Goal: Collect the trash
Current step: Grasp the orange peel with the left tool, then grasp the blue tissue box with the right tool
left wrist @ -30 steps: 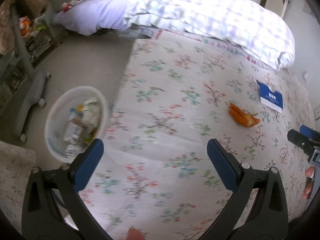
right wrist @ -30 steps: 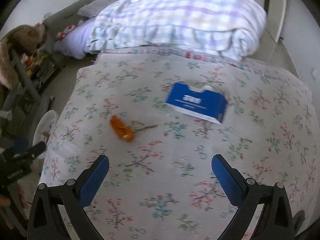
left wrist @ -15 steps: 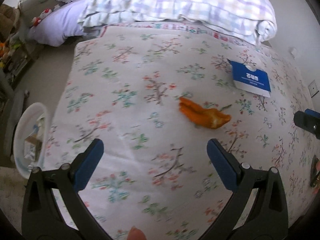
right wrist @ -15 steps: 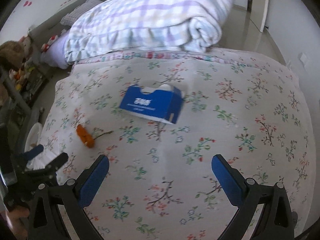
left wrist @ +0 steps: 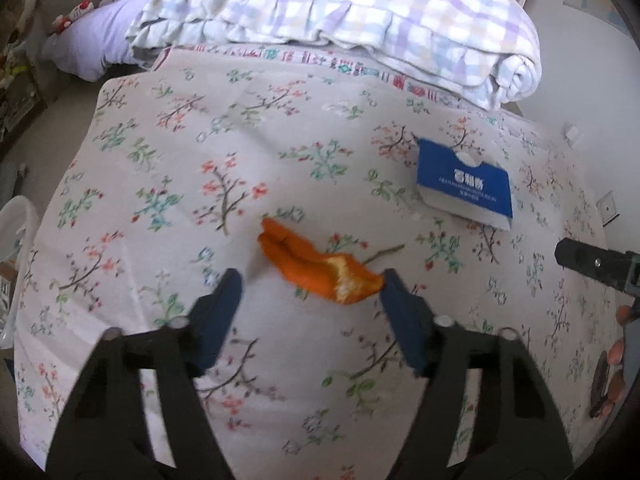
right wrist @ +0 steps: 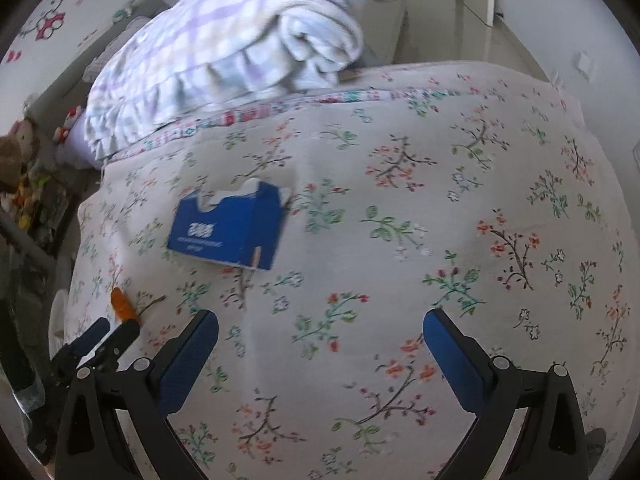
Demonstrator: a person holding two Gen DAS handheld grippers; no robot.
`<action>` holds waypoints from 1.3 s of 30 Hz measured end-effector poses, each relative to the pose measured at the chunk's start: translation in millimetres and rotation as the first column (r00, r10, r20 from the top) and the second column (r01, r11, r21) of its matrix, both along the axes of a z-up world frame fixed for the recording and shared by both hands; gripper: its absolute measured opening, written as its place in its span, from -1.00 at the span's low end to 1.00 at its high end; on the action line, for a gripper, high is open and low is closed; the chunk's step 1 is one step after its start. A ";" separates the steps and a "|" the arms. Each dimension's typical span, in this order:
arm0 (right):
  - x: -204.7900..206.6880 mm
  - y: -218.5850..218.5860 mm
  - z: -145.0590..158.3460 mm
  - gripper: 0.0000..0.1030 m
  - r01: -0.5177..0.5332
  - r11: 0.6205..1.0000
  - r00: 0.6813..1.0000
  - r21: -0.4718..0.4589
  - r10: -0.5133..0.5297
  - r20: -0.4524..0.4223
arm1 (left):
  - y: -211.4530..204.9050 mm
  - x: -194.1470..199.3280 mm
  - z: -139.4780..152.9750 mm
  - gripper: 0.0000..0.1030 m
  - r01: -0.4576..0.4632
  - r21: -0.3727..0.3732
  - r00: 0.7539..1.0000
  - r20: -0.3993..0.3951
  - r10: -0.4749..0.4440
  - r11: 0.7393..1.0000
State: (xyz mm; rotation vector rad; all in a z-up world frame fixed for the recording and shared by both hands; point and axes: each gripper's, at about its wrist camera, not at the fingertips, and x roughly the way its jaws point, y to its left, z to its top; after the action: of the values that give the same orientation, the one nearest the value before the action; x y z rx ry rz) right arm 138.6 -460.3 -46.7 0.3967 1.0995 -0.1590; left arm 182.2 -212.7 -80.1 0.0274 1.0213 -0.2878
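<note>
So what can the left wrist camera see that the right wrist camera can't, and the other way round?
Only the left wrist view shows the orange peel's pale torn inside, close between the open left gripper's fingers, and the white bin's rim. Only the right wrist view shows the Hello Kitty wall, the stuffed toy and the open right gripper over bare bedsheet. Both show the peel, blue box and folded checked blanket.

Folded checkered quilt [left wrist: 340, 12] on floral bedsheet [left wrist: 168, 184]
</note>
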 end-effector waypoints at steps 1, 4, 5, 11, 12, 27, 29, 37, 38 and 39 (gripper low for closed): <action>0.2 -2.9 -1.3 1.00 0.007 1.000 1.000 0.008 -0.007 -0.001 | -1.7 1.4 -0.5 0.04 0.000 -0.006 1.000 0.003 0.000 1.000; 3.2 -10.2 -4.4 1.00 0.019 0.999 1.000 0.045 -0.019 0.000 | -6.2 5.7 -1.2 -0.32 -0.004 -0.006 1.000 0.016 0.004 1.000; 4.8 -11.1 -4.7 1.00 0.016 0.998 1.000 0.057 -0.016 0.005 | -6.9 7.6 -1.6 -0.44 -0.001 -0.010 1.000 0.014 0.001 1.000; 23.6 6.3 -4.7 1.00 -0.115 0.993 0.993 0.010 0.114 0.035 | 0.2 17.0 5.0 -0.69 0.005 -0.053 1.000 -0.027 -0.007 0.999; 27.3 10.8 -4.2 1.00 -0.137 0.990 0.990 -0.024 0.138 0.039 | 2.9 17.5 7.7 -0.69 0.006 -0.054 1.000 -0.027 -0.007 0.999; 76.2 63.9 -18.0 1.00 -0.349 0.893 0.926 -0.285 0.375 0.040 | 65.0 6.2 31.7 -0.70 0.001 -0.019 1.000 -0.019 -0.001 1.000; 79.4 72.5 -22.0 0.99 -0.379 0.872 0.914 -0.311 0.405 0.021 | 73.5 4.9 32.7 -0.69 -0.002 -0.017 1.000 -0.024 0.002 1.000; 74.4 93.4 -26.9 0.24 -0.436 0.835 0.889 -0.335 0.459 -0.014 | 98.4 1.4 37.0 -0.69 -0.020 -0.022 0.999 -0.032 0.020 1.000; 74.2 97.0 -26.3 0.16 -0.438 0.829 0.888 -0.347 0.460 -0.023 | 101.4 1.1 37.9 -0.69 -0.023 -0.022 0.999 -0.030 0.022 0.999; 71.7 101.9 -25.5 0.13 -0.446 0.819 0.884 -0.361 0.466 -0.036 | 105.4 0.8 38.9 -0.70 -0.027 -0.024 0.999 -0.028 0.026 0.999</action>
State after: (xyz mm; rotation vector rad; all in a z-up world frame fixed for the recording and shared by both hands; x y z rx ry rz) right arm 210.3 -358.4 -72.3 -0.2005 1.0556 0.0792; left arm 183.0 -107.3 -41.2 -0.0120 1.0449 -0.2766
